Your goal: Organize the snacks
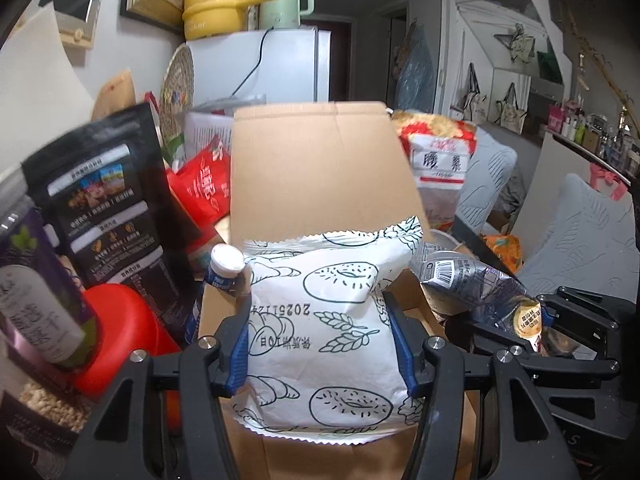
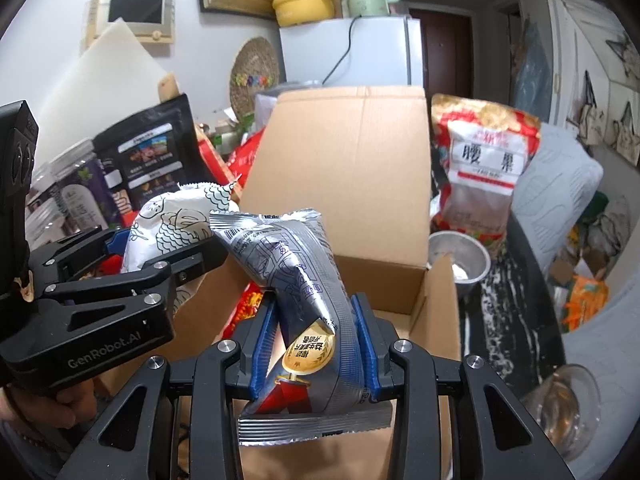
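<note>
Both packets hang over the open box (image 2: 360,184), ready to drop in. The left gripper (image 1: 320,320) fingers clamp the white bag (image 1: 320,344); the right gripper (image 2: 316,344) fingers pinch the silver packet (image 2: 296,276) beside it.

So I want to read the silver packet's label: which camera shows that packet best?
The right wrist view: the silver packet fills the centre, gripped lengthwise, gold seal and barcode facing the camera. The left wrist view shows it only sideways at the right, partly behind the white bag.
</note>
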The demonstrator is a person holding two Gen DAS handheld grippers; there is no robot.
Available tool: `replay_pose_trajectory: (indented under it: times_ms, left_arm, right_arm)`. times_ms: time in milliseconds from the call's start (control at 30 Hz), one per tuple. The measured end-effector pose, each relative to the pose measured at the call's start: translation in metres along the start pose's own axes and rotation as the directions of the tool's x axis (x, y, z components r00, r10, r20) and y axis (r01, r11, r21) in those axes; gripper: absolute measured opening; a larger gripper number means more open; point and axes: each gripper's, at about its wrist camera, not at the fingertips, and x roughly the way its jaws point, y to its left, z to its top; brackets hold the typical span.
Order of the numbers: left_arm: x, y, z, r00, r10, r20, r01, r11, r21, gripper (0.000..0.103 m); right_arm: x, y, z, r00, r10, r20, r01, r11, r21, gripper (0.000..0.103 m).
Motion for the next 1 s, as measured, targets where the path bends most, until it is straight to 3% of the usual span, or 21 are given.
replay_pose_trajectory:
  times_ms: [467,1000]
  left_arm:
    - [0.054,0.000,-0.003,0.988,0.061,-0.140,-0.060,0.998,0.014,0.056]
    - [0.095,0.002,-0.010,0.953,0.115,-0.281,-0.107,0.993,0.041,0.056]
  right_arm:
    - [0.053,-0.016,0.003,0.990,-0.018,-0.137,0.024,0.999,0.040,0.037]
    - [0.090,-0.022,-0.001,0.969,-0.080,-0.234,0.094,0.994,0.047,0.037]
